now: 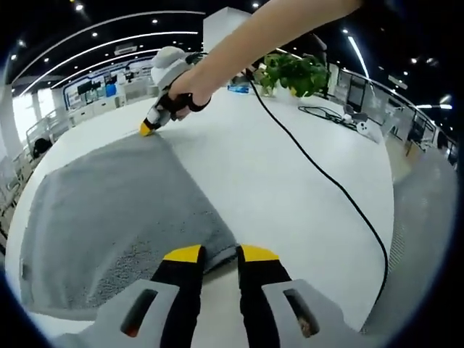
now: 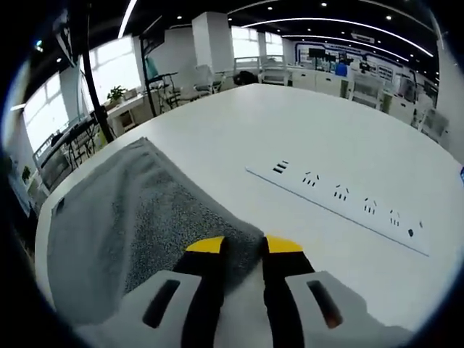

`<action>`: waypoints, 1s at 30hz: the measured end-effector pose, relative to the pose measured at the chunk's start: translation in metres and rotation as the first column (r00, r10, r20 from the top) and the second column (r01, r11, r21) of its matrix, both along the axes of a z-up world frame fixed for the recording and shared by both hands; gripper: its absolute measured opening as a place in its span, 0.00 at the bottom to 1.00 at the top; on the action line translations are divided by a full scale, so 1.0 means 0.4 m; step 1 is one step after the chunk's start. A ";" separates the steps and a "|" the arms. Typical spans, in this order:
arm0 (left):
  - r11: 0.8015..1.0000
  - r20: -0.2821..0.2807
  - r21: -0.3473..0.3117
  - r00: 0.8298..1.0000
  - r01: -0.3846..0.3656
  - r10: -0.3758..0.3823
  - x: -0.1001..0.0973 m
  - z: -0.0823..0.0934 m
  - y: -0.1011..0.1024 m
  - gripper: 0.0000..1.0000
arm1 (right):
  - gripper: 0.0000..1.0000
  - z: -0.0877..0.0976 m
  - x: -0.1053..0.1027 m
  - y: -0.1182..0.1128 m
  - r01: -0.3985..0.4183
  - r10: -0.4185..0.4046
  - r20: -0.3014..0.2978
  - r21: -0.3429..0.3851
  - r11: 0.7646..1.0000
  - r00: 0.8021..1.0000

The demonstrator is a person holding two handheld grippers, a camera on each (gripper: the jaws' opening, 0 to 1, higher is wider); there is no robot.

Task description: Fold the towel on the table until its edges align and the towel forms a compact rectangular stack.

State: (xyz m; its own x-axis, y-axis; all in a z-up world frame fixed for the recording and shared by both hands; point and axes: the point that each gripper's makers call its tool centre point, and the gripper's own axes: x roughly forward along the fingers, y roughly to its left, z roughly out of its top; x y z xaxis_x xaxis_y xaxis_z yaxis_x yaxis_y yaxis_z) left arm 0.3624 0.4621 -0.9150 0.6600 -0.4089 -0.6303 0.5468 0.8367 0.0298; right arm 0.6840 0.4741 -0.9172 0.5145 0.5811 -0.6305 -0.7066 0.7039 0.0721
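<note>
Nearby, power strip (image 2: 339,205) and cable (image 1: 319,174) flank the towel (image 1: 116,210) (both jaws pinching its corners).

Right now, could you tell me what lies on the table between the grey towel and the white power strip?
Nothing: in the right gripper view, bare white table separates the grey towel from the white power strip.

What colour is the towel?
Grey, a fuzzy plain towel, seen best in the left gripper view.

No legible text, label, brand, number or sign on anything in either view.
</note>
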 end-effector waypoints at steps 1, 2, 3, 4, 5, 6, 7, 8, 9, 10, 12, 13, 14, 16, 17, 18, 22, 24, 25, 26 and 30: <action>1.000 0.002 0.005 1.000 0.004 -0.004 0.000 -0.001 -0.002 0.16 | 0.17 -0.001 0.000 0.000 0.000 0.000 -0.001 -0.002 1.000 1.000; 1.000 0.005 0.018 1.000 0.017 -0.017 0.000 -0.002 -0.005 0.14 | 0.16 0.000 -0.001 0.001 -0.003 0.003 0.002 -0.006 1.000 1.000; 0.999 0.012 0.039 0.999 0.033 -0.033 0.002 -0.002 -0.005 0.13 | 0.15 0.001 -0.001 0.003 -0.009 0.009 0.007 -0.009 1.000 1.000; 0.997 0.016 0.055 0.999 0.045 -0.046 0.002 -0.002 -0.007 0.11 | 0.12 0.001 -0.002 0.004 -0.012 0.012 0.010 -0.011 1.000 1.000; 0.997 0.013 0.056 0.998 0.061 -0.062 0.001 -0.002 -0.016 0.09 | 0.09 0.001 -0.005 0.009 -0.025 0.026 0.015 -0.011 1.000 1.000; 0.996 0.012 0.051 0.998 0.066 -0.067 0.003 -0.003 -0.022 0.06 | 0.07 -0.001 -0.006 0.010 -0.029 0.030 0.018 -0.011 1.000 0.999; 0.996 0.012 0.048 0.997 0.070 -0.070 0.005 -0.003 -0.025 0.06 | 0.07 -0.001 -0.006 0.010 -0.030 0.030 0.024 -0.012 0.999 0.999; 0.996 0.010 0.041 0.997 0.079 -0.079 0.005 -0.003 -0.032 0.05 | 0.06 -0.001 -0.005 0.007 -0.025 0.026 0.029 -0.012 1.000 0.999; 0.995 0.009 0.034 0.996 0.093 -0.093 0.007 -0.003 -0.040 0.05 | 0.06 -0.002 -0.005 0.004 -0.023 0.023 0.032 -0.011 1.000 0.999; 0.995 0.006 0.028 0.995 0.097 -0.097 0.009 -0.003 -0.045 0.04 | 0.06 -0.002 -0.005 0.000 -0.021 0.022 0.035 -0.010 1.000 0.999; 0.992 -0.002 0.025 0.993 0.122 -0.122 0.010 -0.003 -0.061 0.04 | 0.05 -0.002 -0.003 -0.010 -0.007 0.006 0.017 0.016 1.000 1.000; 0.990 -0.007 0.021 0.991 0.137 -0.137 0.009 -0.004 -0.074 0.04 | 0.05 -0.003 -0.001 -0.021 -0.004 0.004 0.010 0.018 1.000 1.000; 0.988 -0.011 0.016 0.988 0.152 -0.152 0.008 -0.004 -0.084 0.04 | 0.05 -0.001 -0.003 -0.028 -0.005 0.005 0.009 0.017 1.000 1.000; 0.982 -0.015 0.013 0.982 0.187 -0.187 0.005 -0.005 -0.111 0.04 | 0.05 -0.001 -0.007 -0.048 -0.017 0.017 0.012 0.003 1.000 1.000; 0.978 -0.018 0.009 0.978 0.206 -0.206 0.004 -0.004 -0.128 0.04 | 0.05 -0.001 -0.009 -0.065 -0.022 0.022 0.020 -0.011 1.000 1.000; 0.976 -0.023 0.003 0.976 0.217 -0.217 0.004 -0.004 -0.140 0.03 | 0.05 0.000 -0.012 -0.079 -0.024 0.024 0.029 -0.023 0.999 0.999; 0.956 -0.039 -0.015 0.955 0.293 -0.293 -0.005 -0.005 -0.216 0.03 | 0.05 0.001 -0.020 -0.149 -0.020 0.021 0.040 -0.034 0.999 0.999; 0.946 -0.037 -0.010 0.946 0.323 -0.323 -0.008 -0.005 -0.240 0.03 | 0.05 0.001 -0.023 -0.185 -0.009 0.010 0.035 -0.028 1.000 0.999; 0.936 -0.036 -0.006 0.935 0.353 -0.353 -0.013 -0.005 -0.265 0.03 | 0.05 0.001 -0.026 -0.199 -0.009 0.010 0.036 -0.028 1.000 0.999; 0.920 -0.035 0.005 0.920 0.392 -0.391 -0.017 -0.005 -0.290 0.03 | 0.05 0.001 -0.029 -0.212 -0.015 0.017 0.042 -0.034 0.999 0.999; 0.885 -0.041 0.032 0.885 0.465 -0.464 -0.028 -0.005 -0.357 0.03 | 0.05 0.001 -0.038 -0.274 -0.020 0.023 0.052 -0.052 0.998 0.998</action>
State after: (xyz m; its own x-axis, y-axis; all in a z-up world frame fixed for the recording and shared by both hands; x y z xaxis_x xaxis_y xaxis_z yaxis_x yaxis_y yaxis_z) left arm 0.3512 0.3195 -0.9170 0.3807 -0.6377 -0.6696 0.8736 0.4854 0.0344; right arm 0.6688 0.3645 -0.9167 0.5355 0.5596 -0.6325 -0.7233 0.6905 -0.0014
